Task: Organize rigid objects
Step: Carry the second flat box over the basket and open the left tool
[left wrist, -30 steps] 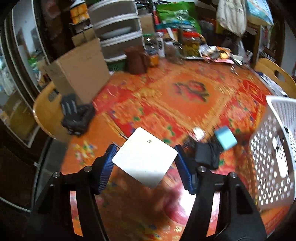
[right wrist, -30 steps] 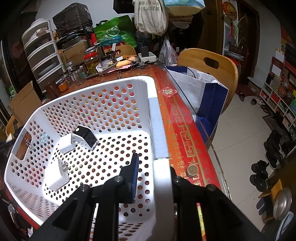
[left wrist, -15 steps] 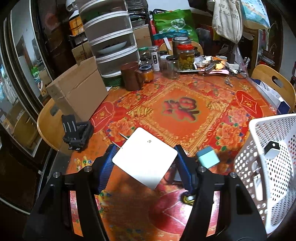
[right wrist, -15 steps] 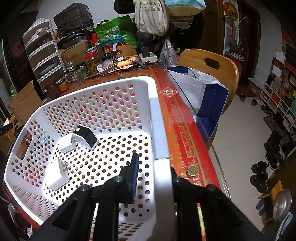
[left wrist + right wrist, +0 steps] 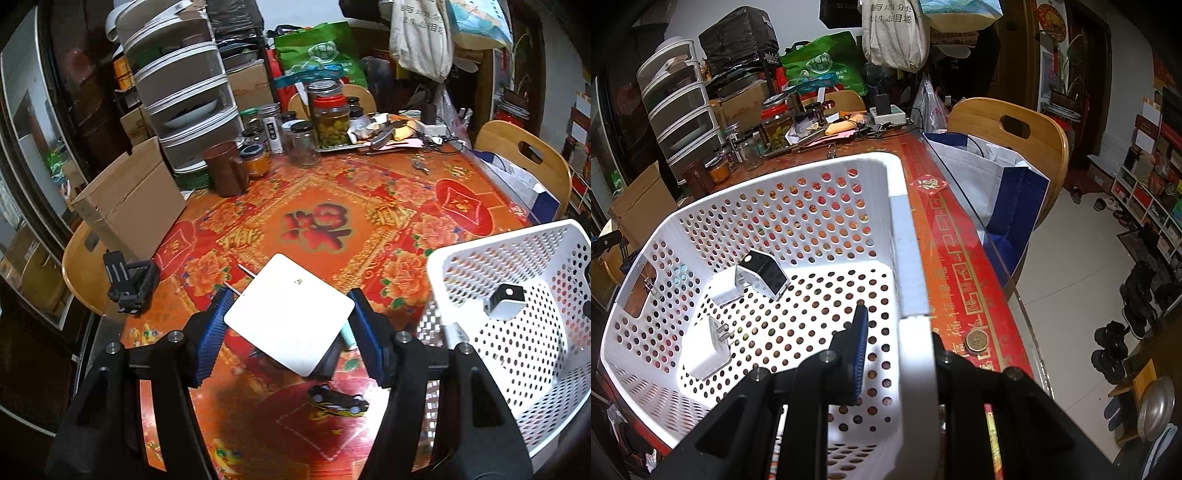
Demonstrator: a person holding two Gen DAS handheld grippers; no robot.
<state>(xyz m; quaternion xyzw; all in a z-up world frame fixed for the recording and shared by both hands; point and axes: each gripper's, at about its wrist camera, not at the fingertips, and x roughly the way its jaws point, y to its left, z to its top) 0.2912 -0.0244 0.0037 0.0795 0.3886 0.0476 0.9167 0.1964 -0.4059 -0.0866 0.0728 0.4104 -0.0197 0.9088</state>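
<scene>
My left gripper (image 5: 290,317) is shut on a flat white square box (image 5: 290,314), held by two corners above the red patterned table (image 5: 332,206). To its right stands the white perforated basket (image 5: 480,254) with a black-and-white charger (image 5: 505,306) inside. Under the box lie a small teal item (image 5: 347,334) and a black toy car (image 5: 338,400). My right gripper (image 5: 899,339) is shut on the basket's right wall (image 5: 908,258). Inside the basket lie a black-and-white charger (image 5: 761,273), a white adapter (image 5: 726,288) and a white plug (image 5: 707,350).
A black phone stand (image 5: 129,282) sits at the table's left edge beside a cardboard box (image 5: 133,199). Jars (image 5: 330,118), a brown mug (image 5: 225,170) and a drawer unit (image 5: 184,96) crowd the far side. A coin (image 5: 977,339) lies near the right edge; a chair with a bag (image 5: 1001,177) stands beyond.
The left gripper has carried the white box up and toward the basket, which now fills more of its view. The right gripper and the basket have stayed still.
</scene>
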